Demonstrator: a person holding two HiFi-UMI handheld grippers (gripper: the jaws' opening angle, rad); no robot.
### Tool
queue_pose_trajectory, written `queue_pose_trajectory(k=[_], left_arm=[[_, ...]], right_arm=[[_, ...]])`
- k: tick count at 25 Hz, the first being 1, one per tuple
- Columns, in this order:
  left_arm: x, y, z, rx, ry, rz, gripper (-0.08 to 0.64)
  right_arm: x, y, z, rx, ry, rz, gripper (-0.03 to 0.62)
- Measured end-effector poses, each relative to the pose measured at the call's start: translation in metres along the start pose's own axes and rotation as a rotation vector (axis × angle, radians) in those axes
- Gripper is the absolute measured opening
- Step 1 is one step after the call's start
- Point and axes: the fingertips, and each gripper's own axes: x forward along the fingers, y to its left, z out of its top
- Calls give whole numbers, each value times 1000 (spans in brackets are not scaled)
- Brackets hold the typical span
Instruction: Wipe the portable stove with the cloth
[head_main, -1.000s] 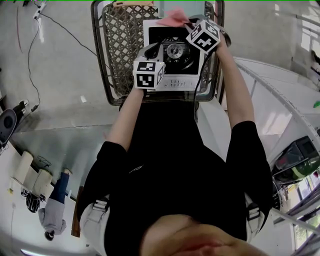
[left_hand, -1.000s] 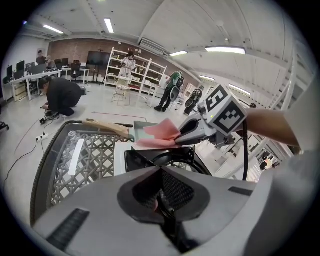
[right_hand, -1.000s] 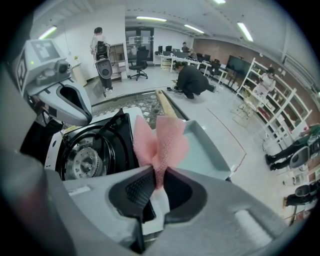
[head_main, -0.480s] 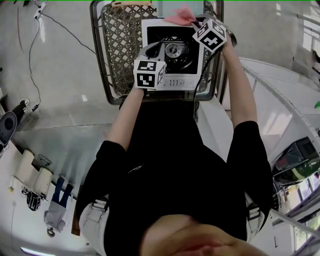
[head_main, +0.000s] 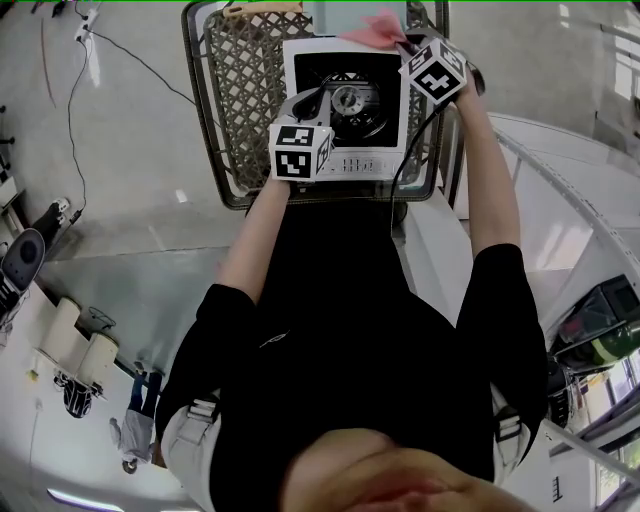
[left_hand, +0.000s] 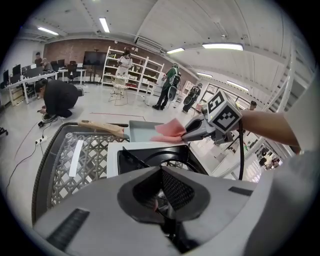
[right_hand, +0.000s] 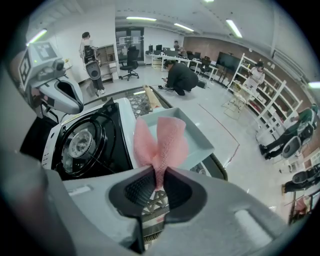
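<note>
Right gripper (right_hand: 159, 184) pinches the pink cloth (right_hand: 162, 140) by a fold, loose ends flaring ahead so there's fabric to drag. It hangs off the far right corner of the portable stove (right_hand: 87, 142), over the grey tray (right_hand: 200, 142), not on the surface yet. Left gripper (left_hand: 161, 187), jaws pressed together and apparently empty, sits at the stove's near edge, likely steadying it in the wire basket (head_main: 235, 95).

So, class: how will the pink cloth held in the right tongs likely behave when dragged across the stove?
Probably floppy: the cloth fans out in loose folds beyond the right tongs. Likely light, since a small pinch holds it. Its woven texture should drag rather than slide on the stove.
</note>
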Motion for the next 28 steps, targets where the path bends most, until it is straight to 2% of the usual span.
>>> queue_pose_trajectory(k=[17,21,26,28], left_arm=[[-14,-6,-4,45,21,3,0],[-22,-1,-7,50,25,15,0],[-35,7,-5,49,8,26,0],[-39,9,-5,54,2,18,0]], right_arm=[[-12,2,-35,95,1,-78,37],[-16,13,-45,167,-12,-118,34],[-23,31,-56,323,-50,-157,32],[-26,39,-60,343,-42,-173,32]])
